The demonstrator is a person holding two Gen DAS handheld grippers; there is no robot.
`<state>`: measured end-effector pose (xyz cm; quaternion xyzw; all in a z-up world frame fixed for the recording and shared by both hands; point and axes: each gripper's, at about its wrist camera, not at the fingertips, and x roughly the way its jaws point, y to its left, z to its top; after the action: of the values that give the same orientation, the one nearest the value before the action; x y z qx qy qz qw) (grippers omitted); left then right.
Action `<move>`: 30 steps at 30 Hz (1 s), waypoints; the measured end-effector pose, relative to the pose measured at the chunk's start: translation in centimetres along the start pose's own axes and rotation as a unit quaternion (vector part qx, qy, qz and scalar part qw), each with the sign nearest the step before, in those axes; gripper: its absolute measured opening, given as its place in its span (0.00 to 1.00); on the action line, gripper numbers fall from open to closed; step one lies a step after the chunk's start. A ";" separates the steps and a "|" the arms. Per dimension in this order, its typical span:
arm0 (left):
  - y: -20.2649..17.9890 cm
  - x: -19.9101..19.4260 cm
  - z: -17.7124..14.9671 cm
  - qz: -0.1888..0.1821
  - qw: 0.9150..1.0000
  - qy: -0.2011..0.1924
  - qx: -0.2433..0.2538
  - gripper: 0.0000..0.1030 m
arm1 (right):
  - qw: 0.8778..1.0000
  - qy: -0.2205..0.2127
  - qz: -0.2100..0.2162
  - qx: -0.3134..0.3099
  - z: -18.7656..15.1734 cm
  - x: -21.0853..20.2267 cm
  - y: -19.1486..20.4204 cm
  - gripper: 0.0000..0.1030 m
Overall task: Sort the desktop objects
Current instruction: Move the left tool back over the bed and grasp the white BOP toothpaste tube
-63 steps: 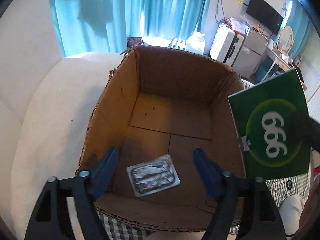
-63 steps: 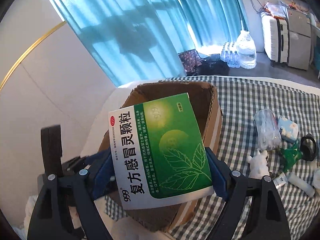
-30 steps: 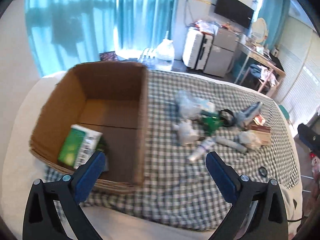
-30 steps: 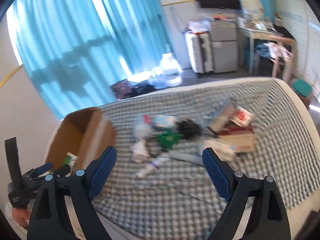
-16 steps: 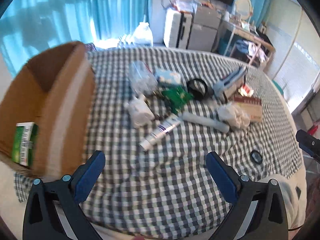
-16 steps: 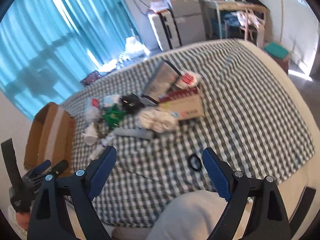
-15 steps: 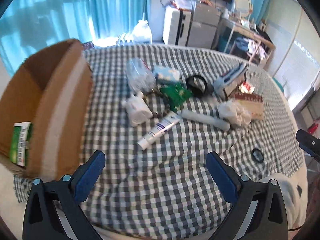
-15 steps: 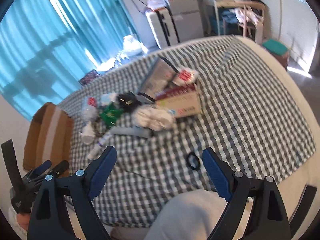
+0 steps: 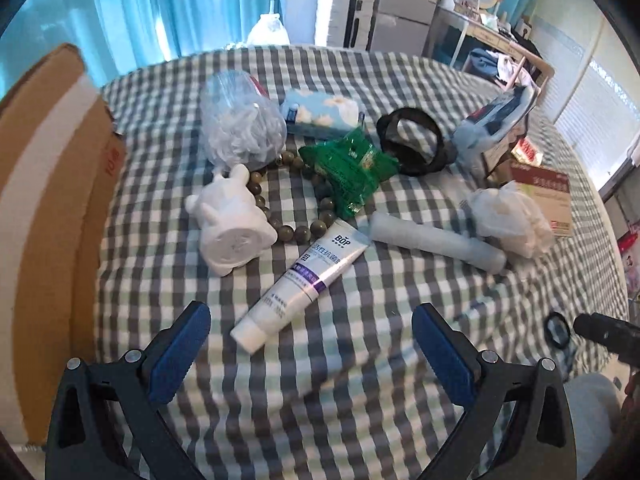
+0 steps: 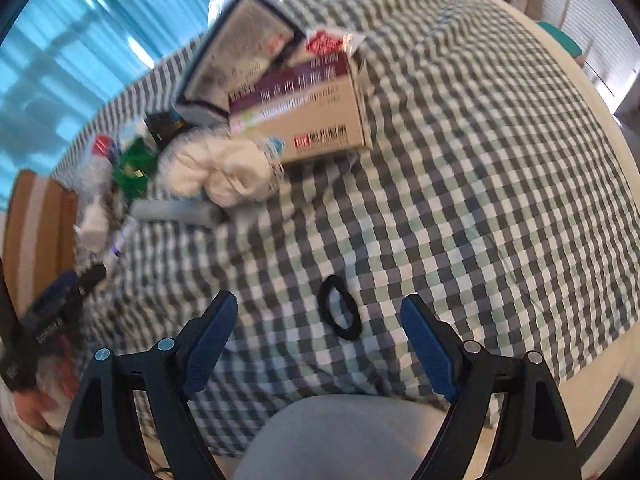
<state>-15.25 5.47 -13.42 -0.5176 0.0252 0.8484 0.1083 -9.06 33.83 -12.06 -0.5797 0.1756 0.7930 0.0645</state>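
Note:
My left gripper (image 9: 308,328) hangs open low over the checked cloth. A white toothpaste tube (image 9: 308,276) lies just ahead of it, cap end toward the gap, untouched. Beyond are a white figurine (image 9: 230,228), a green packet (image 9: 352,168) and a grey roll (image 9: 432,242). My right gripper (image 10: 320,312) points steeply down, its jaws closing. A small black ring (image 10: 340,318) lies on the cloth between the blue fingers, and neither pad touches it. The cardboard box (image 9: 44,184) stands at the left.
Further back lie a clear bag of white bits (image 9: 240,128), a tissue pack (image 9: 320,110), a black band (image 9: 412,144), a crumpled white bag (image 10: 224,172) and a medicine box (image 10: 308,120). A grey-clad knee (image 10: 336,436) shows at the table's near edge.
The right gripper let the green medicine box go into the carton. Both grippers then swung away from the carton and sank toward the cloth, the left to the tube, the right over the ring.

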 end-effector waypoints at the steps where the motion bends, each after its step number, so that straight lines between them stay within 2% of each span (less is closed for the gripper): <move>1: 0.1 0.7 0.0 -0.001 1.000 0.005 0.000 1.00 | 1.000 0.013 0.001 -0.003 0.0 0.7 0.0 0.79; 4: 0.3 2.4 0.0 0.000 1.000 0.017 0.001 1.00 | 0.999 0.046 0.010 -0.001 0.1 2.5 -0.3 0.73; 5: 0.3 2.9 -0.1 0.000 1.000 0.022 0.002 1.00 | 0.998 0.055 0.009 -0.001 0.1 3.0 -0.3 0.68; 10: 0.4 4.9 -0.5 0.002 0.999 0.036 0.005 1.00 | 0.997 0.076 -0.012 -0.027 0.1 4.3 0.5 0.58; 12: 0.1 5.0 -0.7 0.008 0.999 0.029 0.015 1.00 | 0.995 0.083 -0.028 -0.038 0.0 4.8 0.9 0.46; 14: -0.2 5.1 -1.1 0.013 0.999 0.019 0.025 1.00 | 0.995 0.085 -0.040 -0.044 -0.1 4.9 1.0 0.39; 17: 0.1 5.3 -1.6 0.002 1.000 0.013 0.019 1.00 | 0.996 0.079 -0.031 -0.035 -0.3 4.6 0.6 0.26; 20: 0.2 5.3 -2.0 -0.002 1.000 0.008 0.020 1.00 | 0.998 0.067 -0.002 -0.017 -0.7 3.8 -0.1 0.14; 23: 0.2 5.4 -2.4 -0.004 0.999 0.018 0.029 1.00 | 0.998 0.062 0.009 -0.014 -1.1 3.4 -0.3 0.12; 27: 0.2 5.2 -2.5 -0.004 0.999 0.024 0.033 0.98 | 0.999 0.047 0.017 -0.022 -1.3 2.1 -0.2 0.05; 30: 0.5 4.3 -2.6 -0.007 0.999 0.022 0.031 0.81 | 0.999 0.040 0.021 -0.024 -1.7 1.4 -0.3 0.05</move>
<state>-14.94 5.23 -18.46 -0.5326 0.0503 0.8349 0.1291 -7.92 33.39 -13.89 -0.6082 0.1712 0.7746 0.0271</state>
